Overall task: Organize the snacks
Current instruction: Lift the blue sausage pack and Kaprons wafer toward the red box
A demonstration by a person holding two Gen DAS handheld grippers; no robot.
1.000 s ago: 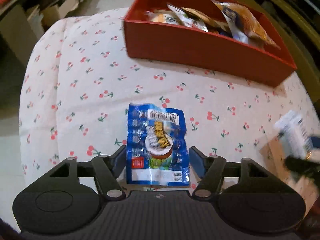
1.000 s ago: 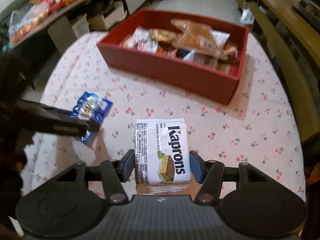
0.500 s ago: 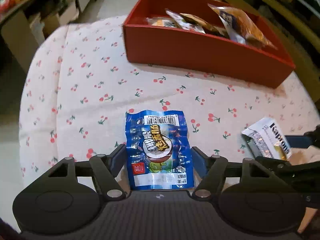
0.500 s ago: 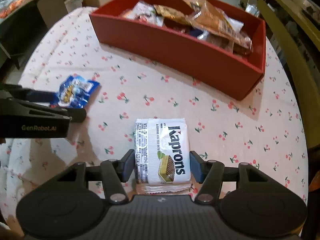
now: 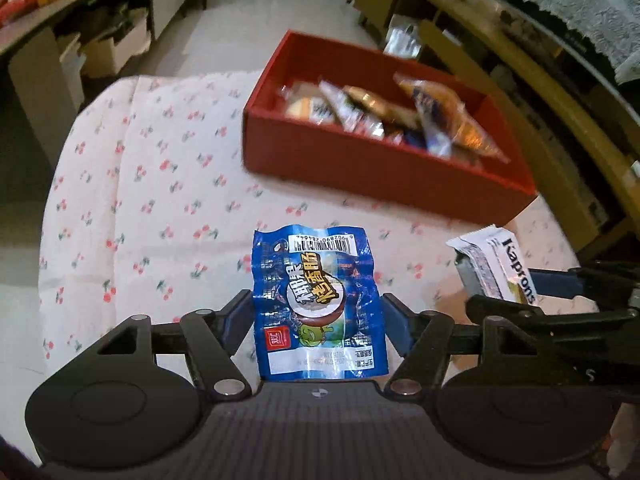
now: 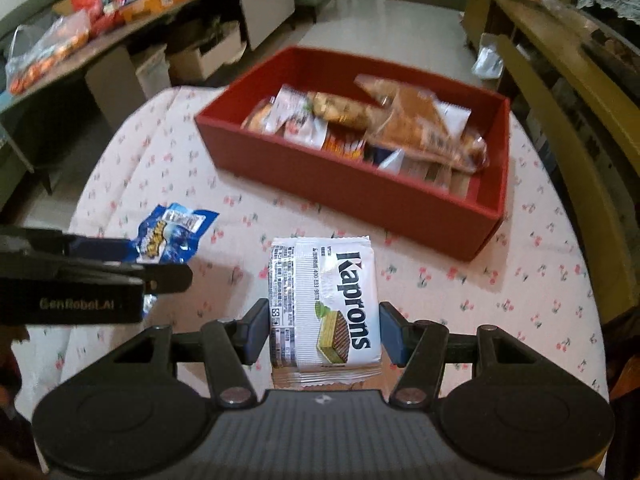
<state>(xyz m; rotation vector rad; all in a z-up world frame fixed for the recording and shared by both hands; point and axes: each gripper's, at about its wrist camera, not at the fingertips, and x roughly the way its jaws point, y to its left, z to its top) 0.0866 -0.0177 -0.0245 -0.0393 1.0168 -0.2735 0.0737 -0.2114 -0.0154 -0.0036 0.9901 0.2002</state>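
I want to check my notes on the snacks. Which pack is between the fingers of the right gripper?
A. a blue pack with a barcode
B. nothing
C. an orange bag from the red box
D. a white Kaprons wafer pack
D: in the right wrist view the white Kaprons pack sits clamped in the right gripper; the blue pack is with the left gripper.

Dim warm indoor light, fisheye-bent dark corners, slight motion blur.
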